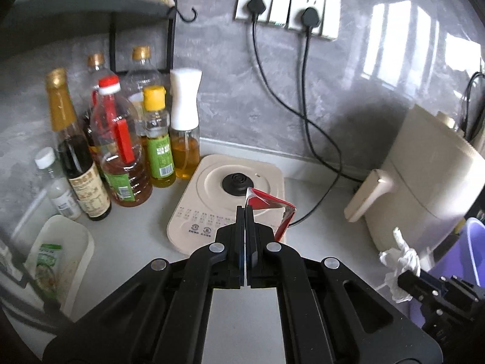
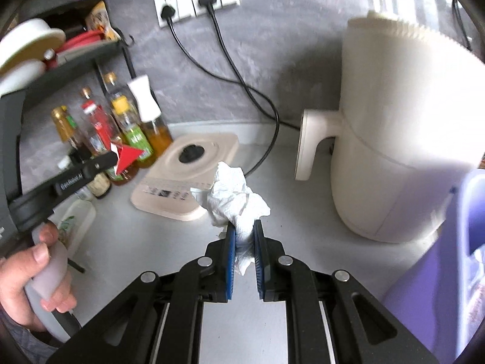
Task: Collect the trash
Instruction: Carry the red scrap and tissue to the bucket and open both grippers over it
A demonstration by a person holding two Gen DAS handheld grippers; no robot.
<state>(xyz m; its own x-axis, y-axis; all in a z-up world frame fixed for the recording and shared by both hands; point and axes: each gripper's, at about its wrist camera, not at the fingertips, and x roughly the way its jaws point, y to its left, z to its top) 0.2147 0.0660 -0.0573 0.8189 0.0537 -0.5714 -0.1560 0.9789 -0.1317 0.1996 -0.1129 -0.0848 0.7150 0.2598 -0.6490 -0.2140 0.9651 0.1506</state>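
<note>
Clearly the left gripper (image 1: 245, 209) has its fingers pressed together on a thin red wrapper (image 1: 274, 209) with a silver inside, held above the smooth grey counter (image 1: 145, 227) near the beige kettle base (image 1: 212, 188), with free counter to the right of it up to the cream air fryer (image 1: 424, 182). The right gripper (image 2: 245, 230) is clamped on a soft crumpled white tissue (image 2: 236, 200) over the bare counter between the kettle base and the fryer. Only the right view shows the hand (image 2: 27, 276) on the left handle and the purple bin (image 2: 448, 267) wall at near right; the left view shows better the group of oil bottles (image 1: 121, 151) at far left.
</note>
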